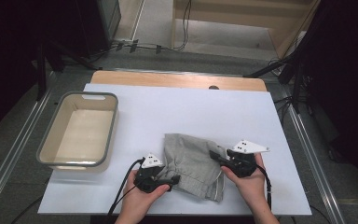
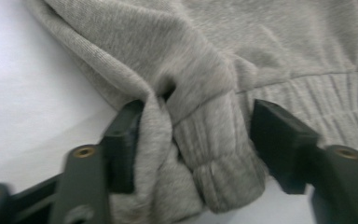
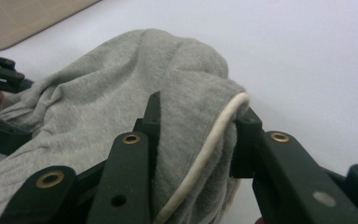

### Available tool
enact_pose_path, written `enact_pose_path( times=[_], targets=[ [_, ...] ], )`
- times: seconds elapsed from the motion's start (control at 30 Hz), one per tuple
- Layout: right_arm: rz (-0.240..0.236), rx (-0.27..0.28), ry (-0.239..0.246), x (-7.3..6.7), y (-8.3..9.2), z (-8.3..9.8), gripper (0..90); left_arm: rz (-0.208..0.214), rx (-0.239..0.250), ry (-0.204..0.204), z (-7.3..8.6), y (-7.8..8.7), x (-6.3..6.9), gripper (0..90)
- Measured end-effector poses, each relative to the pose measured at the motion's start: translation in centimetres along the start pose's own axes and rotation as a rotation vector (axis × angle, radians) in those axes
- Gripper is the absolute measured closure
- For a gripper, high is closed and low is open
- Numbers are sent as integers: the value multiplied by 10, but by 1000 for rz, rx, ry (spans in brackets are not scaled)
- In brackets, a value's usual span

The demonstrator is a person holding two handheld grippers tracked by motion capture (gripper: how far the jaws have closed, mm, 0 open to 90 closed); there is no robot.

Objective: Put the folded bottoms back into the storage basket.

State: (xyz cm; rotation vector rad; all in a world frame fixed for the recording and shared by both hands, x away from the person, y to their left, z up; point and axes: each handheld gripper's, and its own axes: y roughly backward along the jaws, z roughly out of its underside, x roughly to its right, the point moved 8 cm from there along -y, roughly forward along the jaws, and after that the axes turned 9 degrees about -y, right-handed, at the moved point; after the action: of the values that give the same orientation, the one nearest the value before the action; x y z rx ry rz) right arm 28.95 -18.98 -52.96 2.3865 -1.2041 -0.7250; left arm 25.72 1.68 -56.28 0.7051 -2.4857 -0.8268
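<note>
Grey sweatshirt-type garment (image 1: 192,163) lying crumpled on the white table cover (image 1: 177,107), near the front edge, just right of the beige bin (image 1: 78,130). Looks like a fold or a lift being set up — one claw on each side.

Right gripper (image 3: 193,123) clamped onto a bunched fold with the cream-piped edge, pads pressing from both sides. Probably there to pin that side.

Left gripper (image 2: 196,135) about half open, straddling the ribbed cuff (image 2: 214,149): one pad touching the cloth, the other standing clear, so no real grip yet. Cuff sits between the jaws — presumably picked because the ribbing gives something thick to bite.
</note>
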Motion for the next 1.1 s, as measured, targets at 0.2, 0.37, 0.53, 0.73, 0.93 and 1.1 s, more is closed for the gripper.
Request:
enact_pose_path(
  times=[0.2, 0.37, 0.53, 0.73, 0.93, 1.1],
  targets=[
    [13, 4, 2, -1, 0, 0, 647, 29, 43, -4, -1, 2, 2, 589],
    [11, 18, 1, -1, 2, -2, 647, 14, 70, -36, -4, 5, 5, 648],
    [8, 35, -12, -2, 5, -5, 648, 20, 88, -37, -7, 9, 6, 661],
    [7, 63, -17, -5, 10, -12, 648, 16, 142, -71, -15, 20, 9, 665],
    [-7, 92, -30, -6, 13, -22, 649, 12, 200, -93, -24, 33, 9, 665],
    [-11, 105, -26, -9, 13, -29, 649, 5, 223, -102, -28, 40, 8, 665]
  ],
)
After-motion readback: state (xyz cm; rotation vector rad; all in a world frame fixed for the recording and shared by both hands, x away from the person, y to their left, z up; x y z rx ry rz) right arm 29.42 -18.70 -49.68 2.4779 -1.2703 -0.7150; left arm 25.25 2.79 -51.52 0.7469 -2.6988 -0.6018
